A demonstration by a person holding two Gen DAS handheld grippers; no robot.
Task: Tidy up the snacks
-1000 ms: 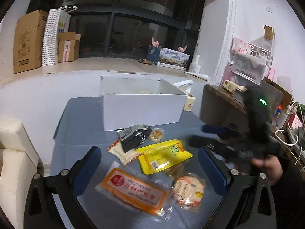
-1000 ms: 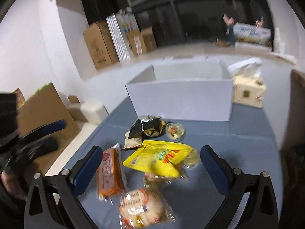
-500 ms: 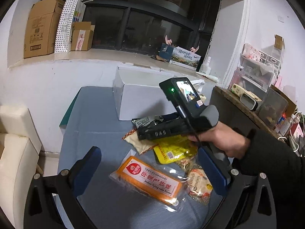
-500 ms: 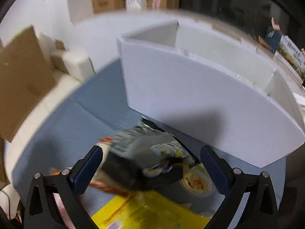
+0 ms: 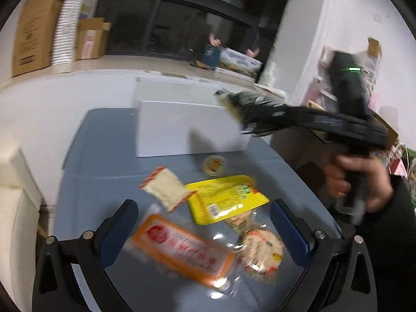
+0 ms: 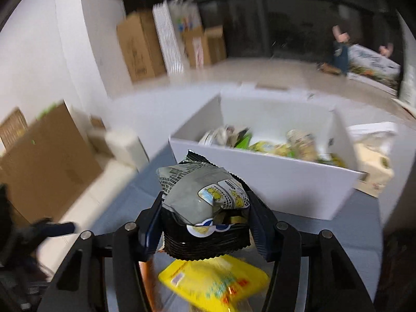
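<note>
Grey-and-black foil of a snack packet fills the right wrist view, clamped between the fingers of the right gripper and held above the blue table, just short of the white box. Only this view looks into the box, where several blurred green and yellow packets lie. The left wrist view shows only the box's closed front wall, but also the spread on the table: an orange packet, a yellow pouch, a round bun, a small cup. The left gripper hovers above them, fingers wide apart.
</note>
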